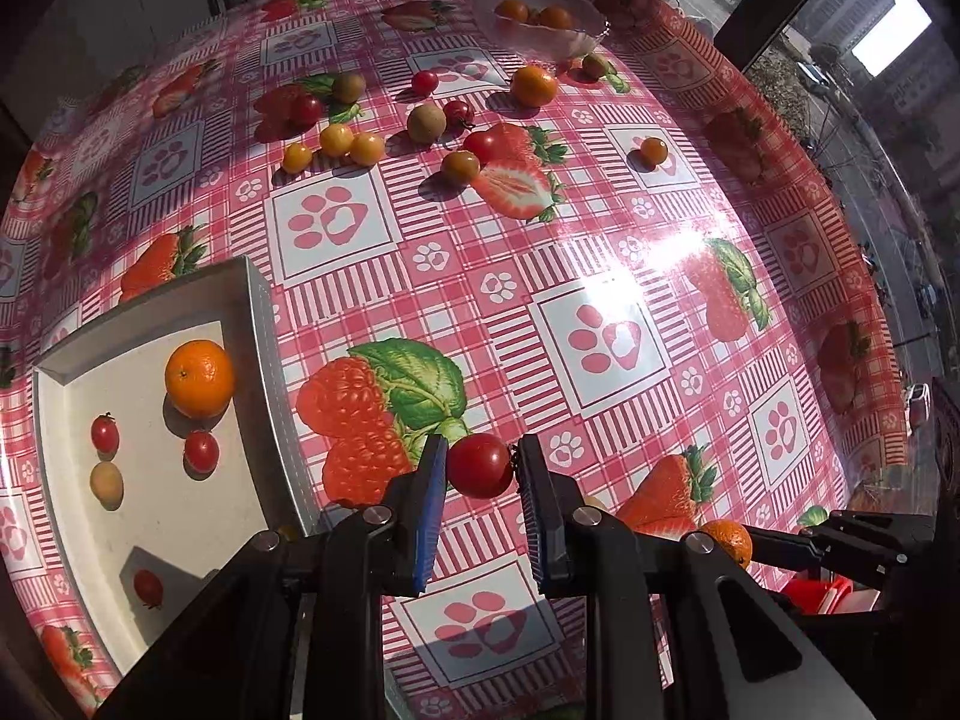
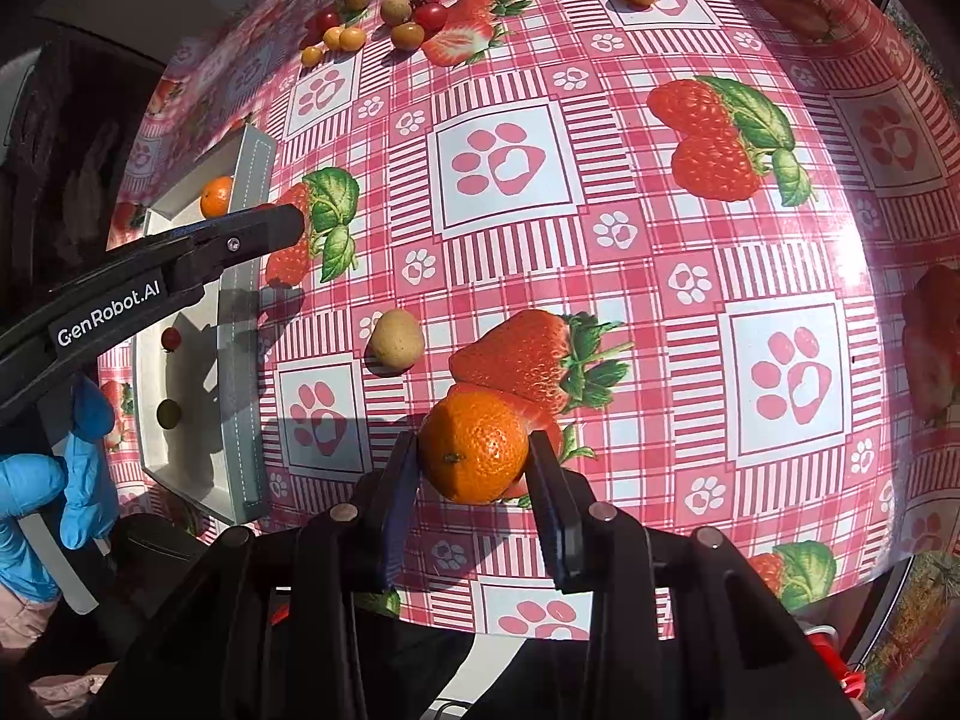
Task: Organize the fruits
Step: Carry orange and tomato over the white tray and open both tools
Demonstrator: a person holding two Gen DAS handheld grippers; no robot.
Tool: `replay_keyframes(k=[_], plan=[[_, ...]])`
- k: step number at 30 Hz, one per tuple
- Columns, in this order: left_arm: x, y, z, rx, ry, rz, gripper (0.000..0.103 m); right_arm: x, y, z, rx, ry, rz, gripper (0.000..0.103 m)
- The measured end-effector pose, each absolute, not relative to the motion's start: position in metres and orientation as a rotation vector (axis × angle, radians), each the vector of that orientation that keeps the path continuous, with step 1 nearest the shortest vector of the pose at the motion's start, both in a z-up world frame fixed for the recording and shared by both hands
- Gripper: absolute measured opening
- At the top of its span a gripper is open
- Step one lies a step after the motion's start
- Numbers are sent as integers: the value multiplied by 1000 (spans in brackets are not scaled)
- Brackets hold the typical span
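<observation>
My left gripper (image 1: 482,462) is shut on a red cherry tomato (image 1: 480,465), held above the strawberry-print tablecloth just right of the white tray (image 1: 264,324). In the tray lie an orange (image 1: 199,378), three cherry tomatoes and a small greenish fruit (image 1: 106,484). My right gripper (image 2: 474,450) is shut on a mandarin orange (image 2: 474,447), lifted over the cloth. The left gripper's arm (image 2: 180,258) crosses the left of the right wrist view, over the tray (image 2: 252,192). A tan round fruit (image 2: 396,339) lies on the cloth beside the tray.
Several loose fruits, red and yellow tomatoes (image 1: 336,140), tan ones (image 1: 426,123) and an orange (image 1: 533,86), are scattered at the far side. A glass bowl (image 1: 576,36) with oranges stands at the back. A blue-gloved hand (image 2: 54,474) holds the left gripper.
</observation>
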State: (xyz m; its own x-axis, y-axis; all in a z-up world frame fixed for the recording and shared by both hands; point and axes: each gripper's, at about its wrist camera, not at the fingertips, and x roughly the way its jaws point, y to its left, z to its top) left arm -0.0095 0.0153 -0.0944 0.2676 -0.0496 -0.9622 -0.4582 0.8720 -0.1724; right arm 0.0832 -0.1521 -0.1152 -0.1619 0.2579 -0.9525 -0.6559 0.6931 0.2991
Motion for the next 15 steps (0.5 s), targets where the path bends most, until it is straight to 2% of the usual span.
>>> replay_keyframes(k=[15], plan=[[-86,65,-88,-585,1215,482,25,66,-79,-88,-431,1456,958,39]])
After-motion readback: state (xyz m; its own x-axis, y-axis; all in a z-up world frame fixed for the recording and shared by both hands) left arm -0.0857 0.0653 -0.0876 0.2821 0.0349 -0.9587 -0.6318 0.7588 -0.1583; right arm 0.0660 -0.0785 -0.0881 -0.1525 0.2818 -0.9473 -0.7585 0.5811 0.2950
